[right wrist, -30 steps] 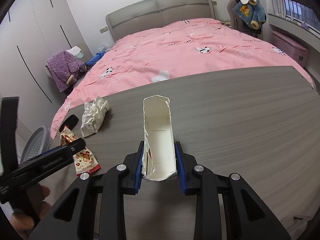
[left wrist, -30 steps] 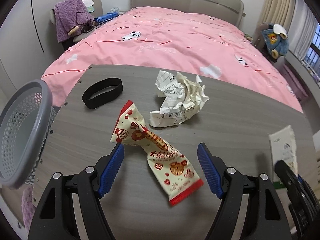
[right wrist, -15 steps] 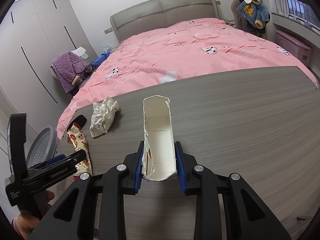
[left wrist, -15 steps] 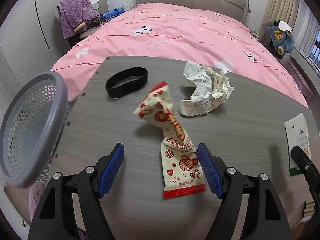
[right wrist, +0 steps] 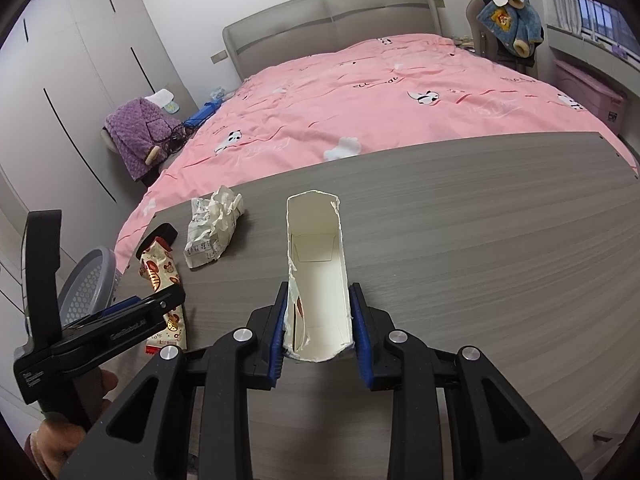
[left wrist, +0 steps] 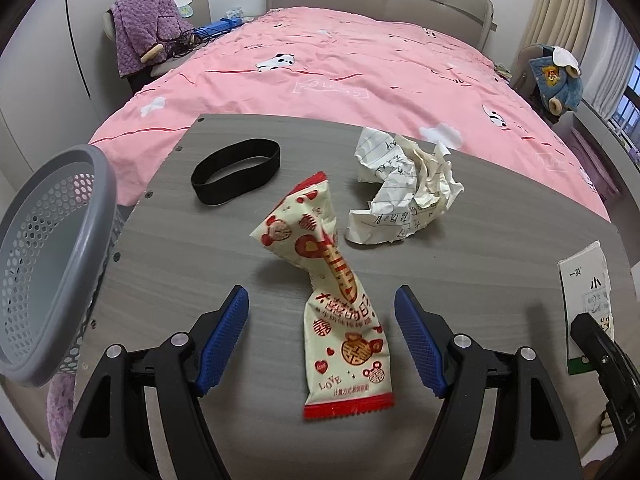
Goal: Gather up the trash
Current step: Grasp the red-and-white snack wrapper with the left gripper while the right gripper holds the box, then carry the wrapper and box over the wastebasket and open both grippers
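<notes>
A red and cream snack wrapper (left wrist: 332, 296) lies on the grey wooden table (left wrist: 500, 256). My left gripper (left wrist: 322, 336) is open, its blue pads on either side of the wrapper's near end, apart from it. A crumpled sheet of paper (left wrist: 404, 192) lies just beyond the wrapper. My right gripper (right wrist: 320, 328) is shut on a torn white carton (right wrist: 316, 272), held above the table. The carton also shows at the right edge of the left wrist view (left wrist: 588, 304). The wrapper (right wrist: 160, 276) and the paper (right wrist: 212, 228) lie at the left in the right wrist view.
A grey mesh waste basket (left wrist: 44, 256) stands off the table's left edge. A black elastic band (left wrist: 236, 170) lies at the table's far left. A pink bed (left wrist: 340, 76) stands behind the table. A chair with purple clothing (left wrist: 140, 36) is at the back left.
My left gripper has shifted and turned so the wrapper now lies between its open pads and the basket shows more. The right gripper still holds the carton.
</notes>
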Demonstrator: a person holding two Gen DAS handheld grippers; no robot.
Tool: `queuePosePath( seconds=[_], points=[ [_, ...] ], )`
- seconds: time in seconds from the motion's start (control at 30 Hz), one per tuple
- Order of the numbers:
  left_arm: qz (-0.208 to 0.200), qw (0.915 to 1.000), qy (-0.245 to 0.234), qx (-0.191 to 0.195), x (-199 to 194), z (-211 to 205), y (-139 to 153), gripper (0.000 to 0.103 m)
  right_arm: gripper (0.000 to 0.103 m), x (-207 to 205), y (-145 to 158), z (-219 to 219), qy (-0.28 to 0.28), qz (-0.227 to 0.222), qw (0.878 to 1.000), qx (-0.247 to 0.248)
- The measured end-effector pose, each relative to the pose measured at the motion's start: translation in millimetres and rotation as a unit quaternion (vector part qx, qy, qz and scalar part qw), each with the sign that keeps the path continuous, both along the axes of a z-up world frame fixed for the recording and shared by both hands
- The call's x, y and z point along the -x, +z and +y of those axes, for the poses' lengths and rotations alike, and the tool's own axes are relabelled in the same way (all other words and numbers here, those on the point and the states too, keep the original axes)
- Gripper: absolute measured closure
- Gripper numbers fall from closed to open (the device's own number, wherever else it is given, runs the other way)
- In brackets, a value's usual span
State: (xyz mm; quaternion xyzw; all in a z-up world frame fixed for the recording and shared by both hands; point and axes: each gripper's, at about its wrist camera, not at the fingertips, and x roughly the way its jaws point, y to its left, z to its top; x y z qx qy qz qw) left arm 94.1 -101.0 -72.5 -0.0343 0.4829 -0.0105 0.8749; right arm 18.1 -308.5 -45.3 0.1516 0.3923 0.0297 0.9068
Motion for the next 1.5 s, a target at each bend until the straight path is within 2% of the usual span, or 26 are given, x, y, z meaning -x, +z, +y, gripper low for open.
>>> queuePosePath(
  seconds=[0.1, 0.17, 0.27, 0.3, 0.6, 0.8, 1.1, 1.27, 1.5],
  points=[
    [0.003, 1.0, -0.004, 0.002, -0.8, -0.5, -2.7, 0.033, 0.074, 0.9, -0.8, 0.1, -0.001, 0.002, 1.0, 0.0],
    [0.007, 0.9999, -0.01, 0.011, -0.8, 0.0, -3.9, 0.048, 0.074, 0.7, -0.8, 1.2, -0.001, 0.004, 1.0, 0.001],
    [0.01, 0.9997, -0.016, 0.016, 0.2, 0.7, -4.8, 0.065, 0.074, 0.6, -0.6, 2.4, -0.001, 0.004, 1.0, 0.002],
    [0.011, 0.9996, -0.019, 0.019, 0.8, 1.8, -4.7, 0.067, 0.074, 0.5, -0.8, 2.3, -0.001, 0.004, 1.0, 0.001],
    [0.002, 0.9993, -0.028, 0.025, 11.5, 19.1, 3.8, 0.068, 0.074, -1.9, -4.9, 16.8, 0.006, 0.015, 1.0, 0.003],
    [-0.03, 0.9989, -0.032, 0.014, 25.8, 38.2, 22.1, 0.068, 0.074, -4.4, -1.6, 39.5, 0.021, 0.016, 1.0, 0.01],
    [-0.074, 0.997, -0.019, -0.014, 42.5, 85.6, 44.3, 0.068, 0.074, -16.2, 12.5, 93.6, 0.067, 0.001, 0.998, 0.017],
    [-0.09, 0.9954, 0.005, -0.032, 50.0, 123.1, 54.6, 0.068, 0.074, -23.6, 22.0, 133.5, 0.106, -0.01, 0.994, 0.014],
    [-0.08, 0.9951, 0.043, -0.039, 50.4, 173.0, 54.4, 0.068, 0.074, -37.8, 27.6, 188.4, 0.16, -0.02, 0.987, 0.01]
  ],
)
